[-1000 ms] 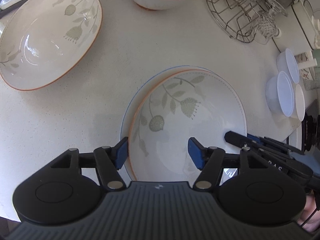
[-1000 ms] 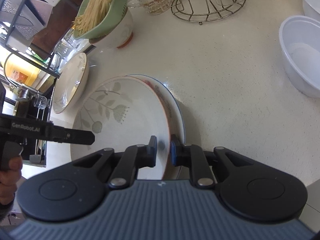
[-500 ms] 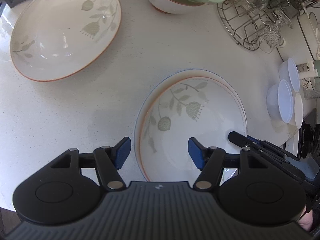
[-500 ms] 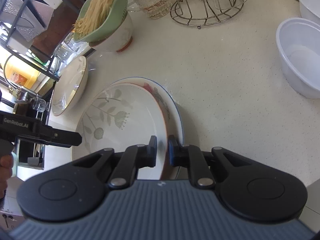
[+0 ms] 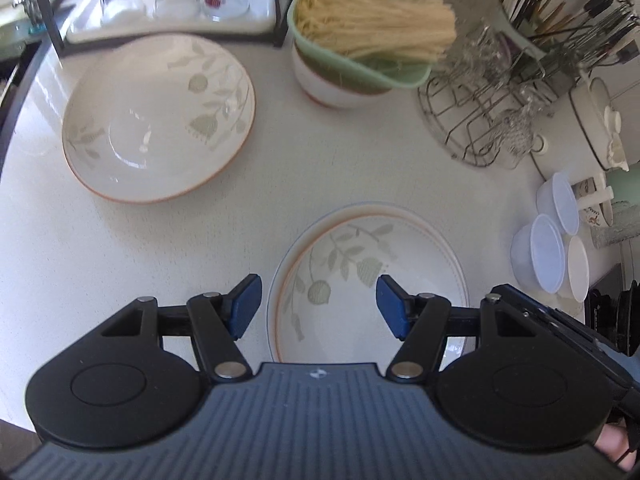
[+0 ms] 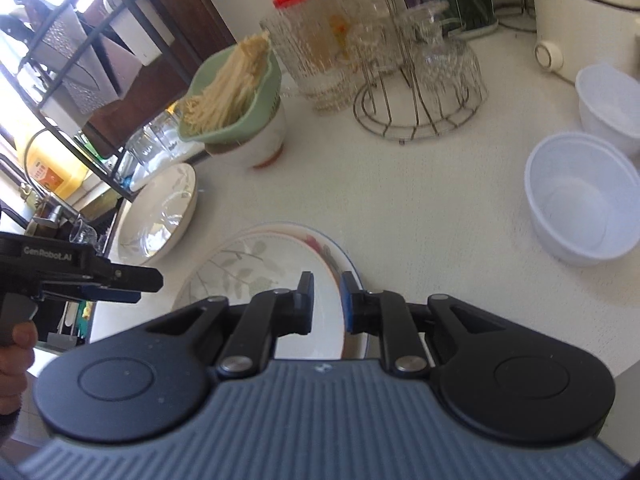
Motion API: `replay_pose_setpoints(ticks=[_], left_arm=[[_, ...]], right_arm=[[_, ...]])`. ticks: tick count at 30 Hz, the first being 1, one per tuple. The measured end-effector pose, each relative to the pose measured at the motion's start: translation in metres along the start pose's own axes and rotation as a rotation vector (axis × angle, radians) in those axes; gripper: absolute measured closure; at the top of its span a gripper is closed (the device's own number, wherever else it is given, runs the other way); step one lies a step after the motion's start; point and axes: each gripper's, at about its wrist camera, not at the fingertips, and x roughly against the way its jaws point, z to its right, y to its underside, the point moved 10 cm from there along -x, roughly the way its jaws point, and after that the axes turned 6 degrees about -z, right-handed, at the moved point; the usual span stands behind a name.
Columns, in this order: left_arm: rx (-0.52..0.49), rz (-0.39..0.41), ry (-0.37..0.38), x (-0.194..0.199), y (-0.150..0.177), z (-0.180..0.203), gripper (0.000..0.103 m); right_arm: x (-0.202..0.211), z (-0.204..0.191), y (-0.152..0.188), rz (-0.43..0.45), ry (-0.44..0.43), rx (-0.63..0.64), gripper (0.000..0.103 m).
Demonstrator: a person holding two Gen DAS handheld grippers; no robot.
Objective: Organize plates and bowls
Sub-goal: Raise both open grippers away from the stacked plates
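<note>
A leaf-patterned plate [image 5: 360, 280] with an orange rim lies on a blue-rimmed flowered plate [image 5: 316, 222] on the white counter. My right gripper [image 6: 327, 304] has its jaws slightly parted around the leaf plate's [image 6: 256, 268] right edge, above the flowered plate [image 6: 336, 248]. My left gripper [image 5: 319, 306] is open and empty, raised above the plates' near left side. A second leaf-patterned bowl [image 5: 160, 120] sits at the far left; it also shows in the right wrist view [image 6: 160, 212].
A white bowl with a green colander of noodles [image 5: 360, 52] stands at the back. A wire rack of glasses [image 5: 484, 120] is at back right. White plastic bowls [image 6: 580, 208] sit to the right. A black shelf frame [image 5: 52, 12] borders the far left.
Both grippers have pulled back and risen from the stacked plates. My right gripper's jaws have opened a little, loosening from the leaf plate's rim. The left stays open.
</note>
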Motion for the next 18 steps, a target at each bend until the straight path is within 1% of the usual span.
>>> replay_pose_setpoints(ticks=[5,7,10,16,18], left_arm=[[-0.026,0.076,0.000,0.021,-0.003,0.008,0.034],[-0.031,0.101,0.010,0.030,-0.003,0.012,0.034],[-0.039,0.142,0.003,0.044,-0.001,0.016,0.034],[-0.080,0.216,0.011,0.067,0.000,0.029,0.034],[-0.092,0.230,0.011,0.071,0.001,0.032,0.034]], right_arm=[[0.021,-0.010,-0.013,0.057,-0.004,0.034,0.086],[0.032,-0.011,-0.018,0.091,0.018,0.034,0.086],[0.049,-0.013,-0.024,0.145,0.063,0.058,0.086],[0.075,-0.019,-0.030,0.195,0.040,0.038,0.086],[0.082,-0.022,-0.029,0.205,0.050,0.047,0.086]])
